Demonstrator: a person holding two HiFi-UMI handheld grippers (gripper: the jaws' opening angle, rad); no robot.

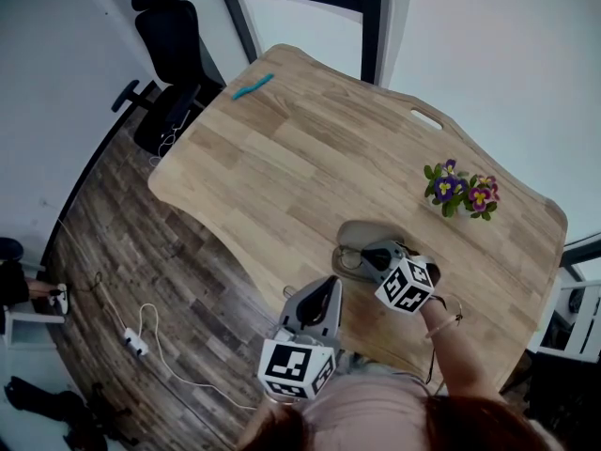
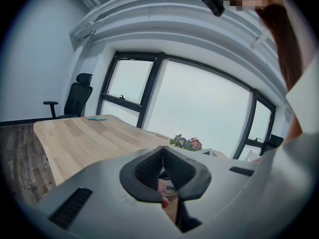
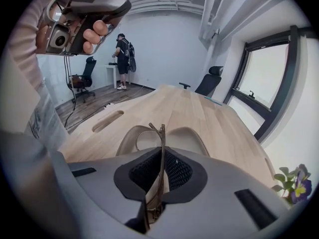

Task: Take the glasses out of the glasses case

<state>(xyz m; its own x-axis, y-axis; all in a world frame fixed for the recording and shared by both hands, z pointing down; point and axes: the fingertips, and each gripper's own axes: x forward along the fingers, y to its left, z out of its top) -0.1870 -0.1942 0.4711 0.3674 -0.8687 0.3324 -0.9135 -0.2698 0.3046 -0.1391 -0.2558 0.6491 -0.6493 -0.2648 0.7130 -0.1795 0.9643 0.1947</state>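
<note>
An open beige glasses case (image 1: 364, 232) lies on the wooden table (image 1: 282, 158) near its front edge. In the right gripper view the case (image 3: 187, 136) sits just beyond the jaws. My right gripper (image 3: 161, 151) is shut on the thin gold-framed glasses (image 3: 160, 133), which stand edge-on between the pads above the case. The head view has this gripper (image 1: 369, 252) over the case's near end, with the glasses (image 1: 349, 259) beside it. My left gripper (image 1: 330, 287) hovers near the table's front edge, apart from the case. Its jaws (image 2: 162, 149) meet with nothing between them.
A pot of purple and pink flowers (image 1: 462, 191) stands right of the case. A blue pen-like object (image 1: 253, 86) lies at the far left corner. A handle cutout (image 1: 425, 118) is near the far edge. A black office chair (image 1: 169, 36) stands beyond. A person (image 3: 122, 59) stands far off.
</note>
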